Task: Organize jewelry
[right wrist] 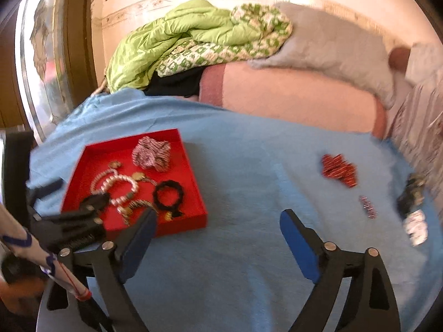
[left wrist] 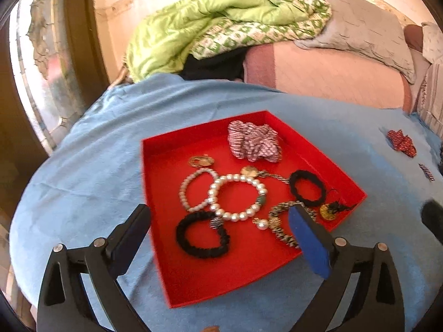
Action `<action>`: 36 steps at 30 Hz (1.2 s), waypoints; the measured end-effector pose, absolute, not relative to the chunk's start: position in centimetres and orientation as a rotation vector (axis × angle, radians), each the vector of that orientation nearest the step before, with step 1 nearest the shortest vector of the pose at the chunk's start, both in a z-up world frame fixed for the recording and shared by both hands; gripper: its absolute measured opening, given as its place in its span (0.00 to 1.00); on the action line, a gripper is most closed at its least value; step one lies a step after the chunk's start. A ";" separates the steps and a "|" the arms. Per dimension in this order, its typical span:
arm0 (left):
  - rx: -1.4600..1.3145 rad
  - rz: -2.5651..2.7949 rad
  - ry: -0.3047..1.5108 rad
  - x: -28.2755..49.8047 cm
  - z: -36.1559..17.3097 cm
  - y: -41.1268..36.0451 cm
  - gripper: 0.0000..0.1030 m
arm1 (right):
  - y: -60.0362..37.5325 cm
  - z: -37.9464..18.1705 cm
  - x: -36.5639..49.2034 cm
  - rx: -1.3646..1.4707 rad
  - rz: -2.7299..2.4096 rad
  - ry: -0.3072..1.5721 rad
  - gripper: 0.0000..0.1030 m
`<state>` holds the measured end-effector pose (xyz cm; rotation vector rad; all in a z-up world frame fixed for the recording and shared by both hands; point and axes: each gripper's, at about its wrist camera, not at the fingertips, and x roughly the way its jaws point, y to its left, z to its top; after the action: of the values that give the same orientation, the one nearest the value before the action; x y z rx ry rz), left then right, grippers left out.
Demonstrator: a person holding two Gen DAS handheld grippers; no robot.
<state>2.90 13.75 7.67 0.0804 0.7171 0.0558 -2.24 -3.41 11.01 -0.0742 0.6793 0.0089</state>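
Observation:
A red tray (left wrist: 171, 144) lies on a blue cloth and holds pearl bracelets (left wrist: 236, 196), black scrunchies (left wrist: 203, 235), a striped scrunchie (left wrist: 253, 142), gold pendants and a beaded bracelet. My left gripper (left wrist: 218, 221) is open and empty just above the tray's near half. In the right wrist view the tray (right wrist: 193, 174) is at the left and the left gripper (right wrist: 91, 207) hovers over it. My right gripper (right wrist: 217, 225) is open and empty above bare cloth. A red striped scrunchie (right wrist: 339, 170), a small striped clip (right wrist: 367, 207) and a dark-and-white piece (right wrist: 412, 207) lie on the cloth to the right.
The blue cloth (right wrist: 249, 166) covers a bed. Behind it lie a green quilt (left wrist: 221, 22), a grey pillow (left wrist: 365, 27) and a pink blanket (left wrist: 326, 74). A wooden frame with a mirror-like panel (left wrist: 49, 55) stands at the left.

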 end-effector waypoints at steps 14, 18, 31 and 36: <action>-0.056 0.042 0.729 -1.0 8.5 15.1 0.96 | -2.9 10.6 -7.0 -0.215 -0.053 0.666 0.93; -0.018 0.055 0.699 -3.8 9.8 14.0 0.96 | -4.3 10.8 -8.5 -0.188 -0.069 0.667 0.93; 0.172 0.236 0.549 -14.4 12.6 11.4 0.96 | -5.7 11.4 -14.9 -0.176 -0.055 0.589 0.93; 0.073 0.131 0.533 -17.7 13.0 12.0 0.96 | -5.7 12.4 -18.2 -0.158 -0.025 0.499 0.93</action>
<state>-17.67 11.97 12.97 0.0732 0.5329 0.1311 -18.23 -5.67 12.36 -0.1585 0.4987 -0.0245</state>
